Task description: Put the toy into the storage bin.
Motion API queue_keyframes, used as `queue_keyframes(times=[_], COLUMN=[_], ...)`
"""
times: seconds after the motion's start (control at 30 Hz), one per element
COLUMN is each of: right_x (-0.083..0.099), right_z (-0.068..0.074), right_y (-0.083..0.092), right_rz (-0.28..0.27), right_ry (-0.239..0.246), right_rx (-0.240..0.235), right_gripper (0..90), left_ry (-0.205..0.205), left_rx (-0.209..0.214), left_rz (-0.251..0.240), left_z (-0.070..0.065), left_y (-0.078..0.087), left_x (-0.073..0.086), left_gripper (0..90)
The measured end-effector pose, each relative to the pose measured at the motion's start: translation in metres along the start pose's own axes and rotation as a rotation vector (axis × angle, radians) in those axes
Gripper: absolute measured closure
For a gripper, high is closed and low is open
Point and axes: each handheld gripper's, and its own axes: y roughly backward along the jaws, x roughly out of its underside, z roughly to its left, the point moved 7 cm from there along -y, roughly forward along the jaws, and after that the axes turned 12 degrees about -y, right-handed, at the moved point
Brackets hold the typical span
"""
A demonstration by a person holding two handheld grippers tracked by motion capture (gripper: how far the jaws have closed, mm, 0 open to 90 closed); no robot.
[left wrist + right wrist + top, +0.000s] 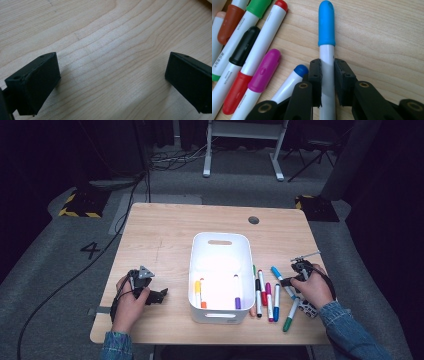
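High view: at lower left of the frame, the left gripper (159, 296) rests on the wooden table (160, 232) in a person's hand, well apart from the white bin (220, 245) at centre. Two markers, a yellow-and-orange one (198, 293) and a purple one (236, 291), lie inside the bin near its front wall. Just right of the bin a row of loose markers lies on the wood, among them a black marker (258, 297), a red marker (262, 287) and a magenta marker (268, 296). A green marker (290, 315) lies at lower right. Farther right, the right gripper (285, 282), held in a hand with a denim sleeve, sits on the blue marker (278, 274).

Left gripper view: the two black jaws stand wide apart at the lower corners of the frame, with bare wood grain between them and nothing held.

Right gripper view: the jaws are closed narrow on the white barrel of the blue marker (326, 50), pads pressing both sides, its cap pointing to the top of the frame. The marker lies on the table. At left lie the black marker (243, 51), red marker (265, 37) and magenta marker (263, 71); a dark-blue marker (294, 77) lies just beside the left jaw.
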Motion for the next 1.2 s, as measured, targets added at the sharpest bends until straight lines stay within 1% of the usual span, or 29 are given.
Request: queue_keyframes(times=[0.13, 0.23, 0.3, 0.4, 0.5, 0.6, 0.63, 0.67, 0.7, 0.8, 0.9, 0.93, 0.97, 1.0, 1.03, 1.07, 1.1, 1.2], right_x=[0.0, -0.001, -0.003, -0.005, -0.009, -0.012, -0.012, -0.013, -0.013, -0.016, -0.018, -0.019, -0.02, -0.02, -0.021, -0.021, -0.022, -0.023], right_z=[0.0, 0.001, 0.002, 0.002, 0.006, 0.01, 0.01, 0.013, 0.013, 0.02, 0.024, 0.029, 0.032, 0.032, 0.037, 0.037, 0.043, 0.051], right_y=[0.0, 0.001, 0.004, 0.009, 0.019, 0.028, 0.028, 0.033, 0.033, 0.044, 0.05, 0.055, 0.059, 0.059, 0.064, 0.064, 0.071, 0.078], right_rz=[0.0, -0.017, -0.026, -0.038, -0.058, -0.075, -0.075, -0.087, -0.087, -0.109, -0.118, -0.128, -0.131, -0.131, -0.137, -0.137, -0.14, -0.146], right_ry=[0.005, 0.003, -0.001, 0.005, 0.006, 0.014, 0.014, 0.017, 0.017, 0.033, 0.041, 0.047, 0.041, 0.041, 0.042, 0.042, 0.05, 0.06], right_rx=[-0.001, -0.009, -0.018, -0.025, -0.053, -0.07, -0.07, -0.079, -0.079, -0.099, -0.109, -0.121, -0.133, -0.133, -0.147, -0.147, -0.167, -0.189], right_gripper=[76.9, 76.9, 76.9, 76.9, 76.9, 76.9, 76.9, 76.9, 76.9, 76.9, 76.9, 76.9, 76.9, 76.9, 76.9, 76.9, 76.9, 76.9], left_ry=[0.001, 0.001, 0.0, 0.0, 0.0, 0.001, 0.001, 0.0, 0.0, 0.001, 0.001, 0.0, 0.0, 0.0, 0.0, 0.0, 0.0, 0.0], left_rx=[0.0, 0.001, 0.0, 0.0, 0.0, 0.002, 0.002, 0.0, 0.0, 0.002, 0.0, 0.0, 0.0, 0.0, 0.0, 0.0, 0.0, 0.0], left_rz=[-0.001, 0.0, 0.0, 0.0, 0.0, -0.001, -0.001, 0.0, 0.0, 0.0, 0.0, 0.0, 0.0, 0.0, -0.001, -0.001, 0.0, 0.0], left_z=[0.0, 0.0, 0.0, 0.0, 0.0, 0.0, 0.0, 0.0, 0.0, 0.0, 0.0, 0.0, 0.0, 0.0, 0.0, 0.0, 0.0, 0.0], left_y=[0.0, 0.0, 0.0, 0.0, 0.0, 0.0, 0.0, 0.0, 0.0, 0.0, 0.0, 0.0, 0.0, 0.0, 0.0, 0.0, 0.0, 0.0], left_x=[0.0, 0.0, 0.0, 0.0, 0.0, 0.0, 0.0, 0.0, 0.0, 0.0, 0.0, 0.0, 0.0, 0.0, 0.0, 0.0, 0.0, 0.0], left_gripper=[0.0, 0.0, 0.0, 0.1, 0.0, 0.0, 0.1, 0.0, 0.1, 0.0, 0.0, 0.0, 0.0, 0.0, 0.0, 0.0, 0.0, 0.0])
